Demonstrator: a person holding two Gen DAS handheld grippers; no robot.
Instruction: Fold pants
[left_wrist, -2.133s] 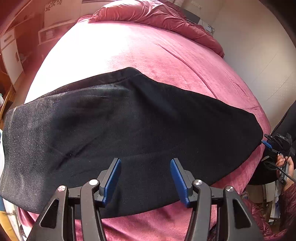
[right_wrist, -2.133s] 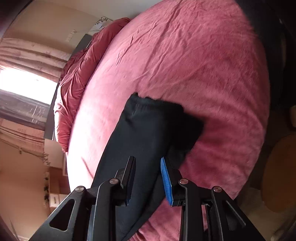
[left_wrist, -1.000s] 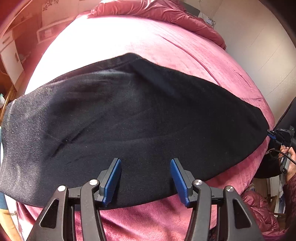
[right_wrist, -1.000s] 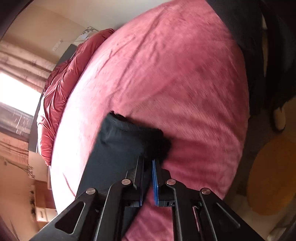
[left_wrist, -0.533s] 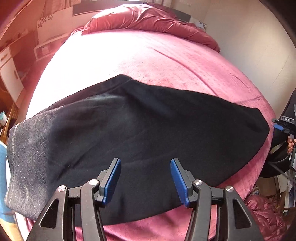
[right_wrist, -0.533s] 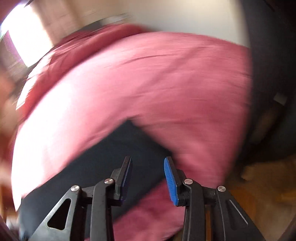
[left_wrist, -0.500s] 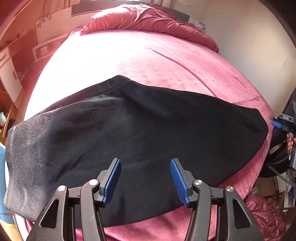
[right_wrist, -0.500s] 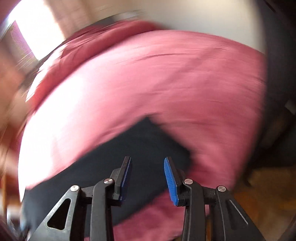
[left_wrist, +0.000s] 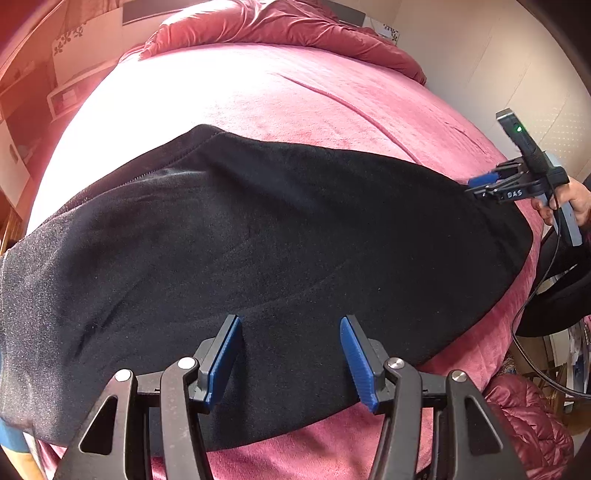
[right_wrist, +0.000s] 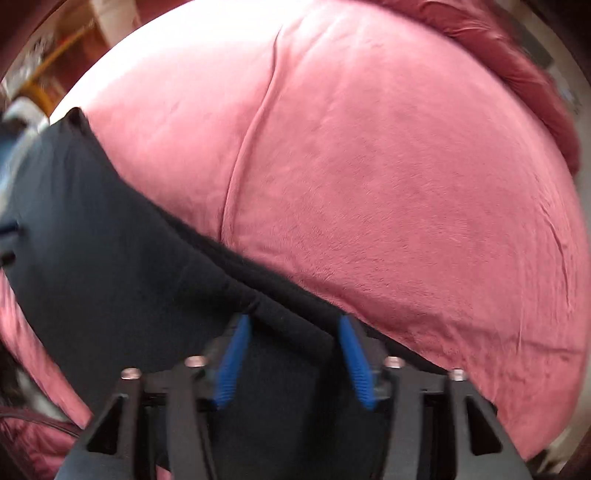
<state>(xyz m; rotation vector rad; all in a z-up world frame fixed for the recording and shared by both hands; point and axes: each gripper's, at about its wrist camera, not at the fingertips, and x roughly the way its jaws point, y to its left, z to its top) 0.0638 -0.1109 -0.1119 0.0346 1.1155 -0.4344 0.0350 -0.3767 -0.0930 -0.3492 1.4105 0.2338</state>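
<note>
black pants (left_wrist: 280, 236) | spread flat, legs doubled | across pink bedspread (left_wrist: 266, 96)

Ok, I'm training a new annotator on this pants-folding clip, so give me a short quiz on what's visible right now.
1. True or false: the black pants hang over a chair.
2. The left gripper is: A) open above the pants, B) shut on a pillow, C) out of view.
3. Fill in: the bunched red quilt lies at the pink bedspread's ____ end.
Key: 1 false, they lie on the bedspread; 2 A; 3 far.
</note>
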